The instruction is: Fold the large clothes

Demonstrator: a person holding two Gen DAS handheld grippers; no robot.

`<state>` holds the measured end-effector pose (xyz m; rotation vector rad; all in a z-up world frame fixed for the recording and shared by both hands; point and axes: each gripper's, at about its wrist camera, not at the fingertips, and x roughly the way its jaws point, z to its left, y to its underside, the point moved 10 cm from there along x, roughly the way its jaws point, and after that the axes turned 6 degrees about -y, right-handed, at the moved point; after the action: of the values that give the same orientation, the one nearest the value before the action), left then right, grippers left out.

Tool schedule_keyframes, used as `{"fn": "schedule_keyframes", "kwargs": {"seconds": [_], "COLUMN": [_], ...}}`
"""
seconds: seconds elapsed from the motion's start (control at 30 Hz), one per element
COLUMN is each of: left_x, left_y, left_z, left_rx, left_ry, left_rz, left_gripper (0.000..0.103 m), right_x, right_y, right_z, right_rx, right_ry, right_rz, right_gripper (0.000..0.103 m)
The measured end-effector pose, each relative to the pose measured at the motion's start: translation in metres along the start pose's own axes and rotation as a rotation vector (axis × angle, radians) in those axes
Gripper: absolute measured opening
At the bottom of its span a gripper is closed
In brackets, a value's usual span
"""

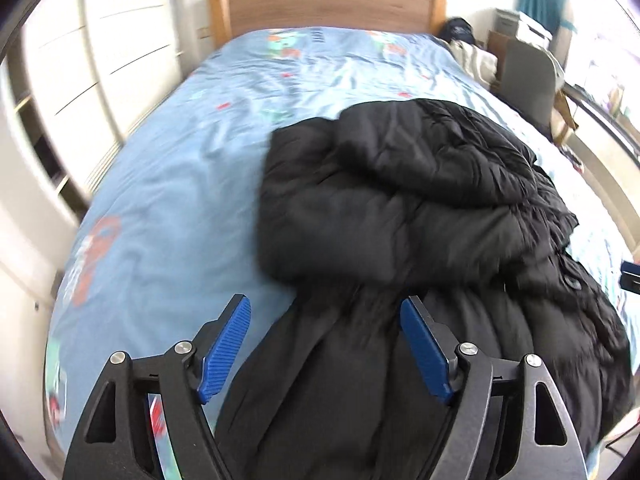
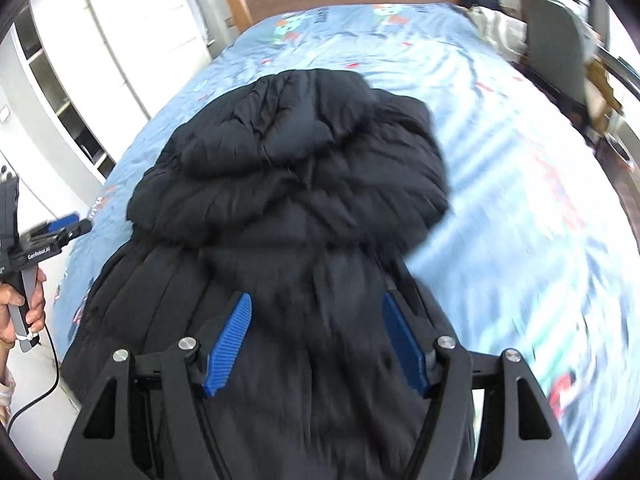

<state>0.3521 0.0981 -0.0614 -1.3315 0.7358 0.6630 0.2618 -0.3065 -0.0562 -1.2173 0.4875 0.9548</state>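
From my remote station I noted that the black padded coat (image 1: 420, 240) lay on the blue printed bedsheet (image 1: 180, 200), stretched lengthwise down the bed, its long axis running straight away from both tongs toward the wooden headboard (image 1: 328, 4). The bulky upper part, which I took to be the hood and shoulders folded back over the body, pointed away from the tongs; the flatter lower body came back toward and beneath them. The left tongs (image 1: 326, 312) stood wide open and held nothing, with the coat's left edge passing below the gap and bare sheet out to their left. The right tongs (image 2: 316, 308) were likewise spread wide and empty, poised directly over the coat's (image 2: 288, 184) lower body, fabric beneath both blue pads (image 2: 230, 344). I could not tell whether either pad touched the cloth. In the right view the left tongs (image 2: 66, 226) appeared far off to the left, clear of the coat, gripped in a hand (image 2: 18, 308). I judged the right tongs the nearer to the coat's centreline and the left the better placed for its near left edge. A fold of the near end away from me along the long axis appeared the likely next step, each tong needing one side of that end.
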Motion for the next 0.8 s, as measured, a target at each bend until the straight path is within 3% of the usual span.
{"fn": "schedule_keyframes", "kwargs": {"seconds": [0.23,0.4,0.6,0.8], "left_x": [-0.073,-0.112,-0.142,-0.141], "left_y": [0.060,0.082,0.115,0.152], "left_z": [0.077,0.118,0.151,0.171], "left_rx": [-0.098,-0.164,-0.199,-0.266], "left_ry": [-0.059,-0.081,-0.085,-0.088], "left_rz": [-0.051,-0.084,-0.095,-0.057], "left_gripper": [0.083,0.087,0.091,0.092], "right_x": [-0.100,-0.150,-0.167,-0.165], "right_y": [0.043,0.068,0.097,0.122], "right_z": [-0.030,-0.051,-0.063,-0.079], "right_rx": [0.086,0.146,0.206,0.270], "right_ry": [0.052,0.077,0.071,0.072], "right_rz": [-0.131,-0.193,-0.223,-0.221], "right_gripper": [0.067,0.067,0.073,0.075]}}
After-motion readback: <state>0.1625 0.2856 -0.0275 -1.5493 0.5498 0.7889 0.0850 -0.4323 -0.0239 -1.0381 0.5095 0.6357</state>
